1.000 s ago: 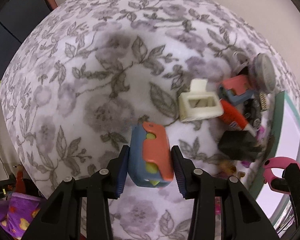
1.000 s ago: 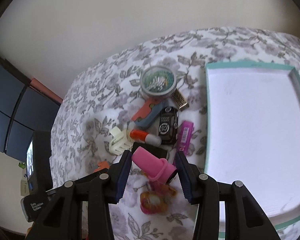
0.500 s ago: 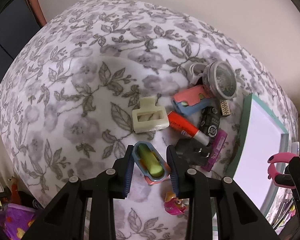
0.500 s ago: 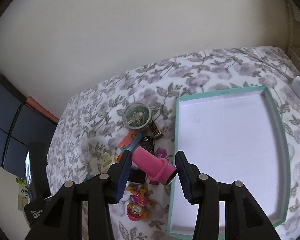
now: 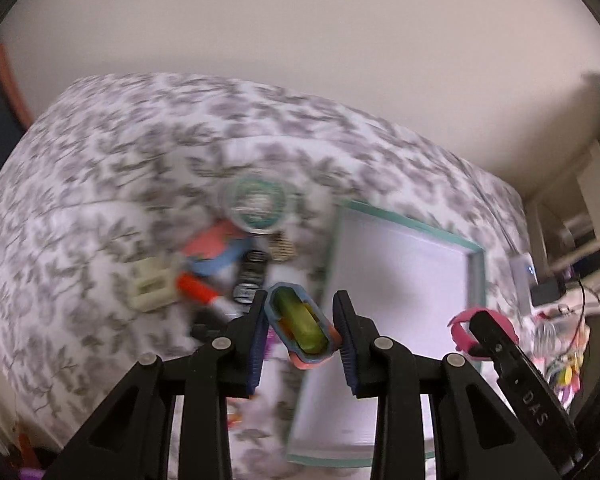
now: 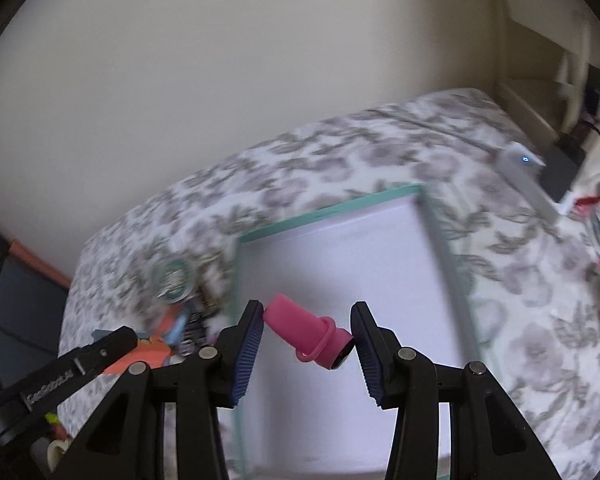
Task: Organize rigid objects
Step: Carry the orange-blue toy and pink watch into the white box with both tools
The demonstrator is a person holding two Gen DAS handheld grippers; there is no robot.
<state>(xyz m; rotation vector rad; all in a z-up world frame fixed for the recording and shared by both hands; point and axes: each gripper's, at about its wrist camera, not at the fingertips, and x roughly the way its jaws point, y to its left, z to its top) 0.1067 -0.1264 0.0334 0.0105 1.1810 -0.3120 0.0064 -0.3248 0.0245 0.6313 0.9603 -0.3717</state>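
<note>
We see a soft, matt floral cloth (image 5: 112, 152); on it a tray (image 6: 320, 214) with a smooth white floor, beside it a glossy clear-lidded tin (image 5: 256, 202).

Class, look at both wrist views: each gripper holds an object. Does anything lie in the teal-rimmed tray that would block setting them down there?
Nothing visible does. The tray floor shows bare white beneath the pink cylinder and beside the blue-and-orange case.
</note>
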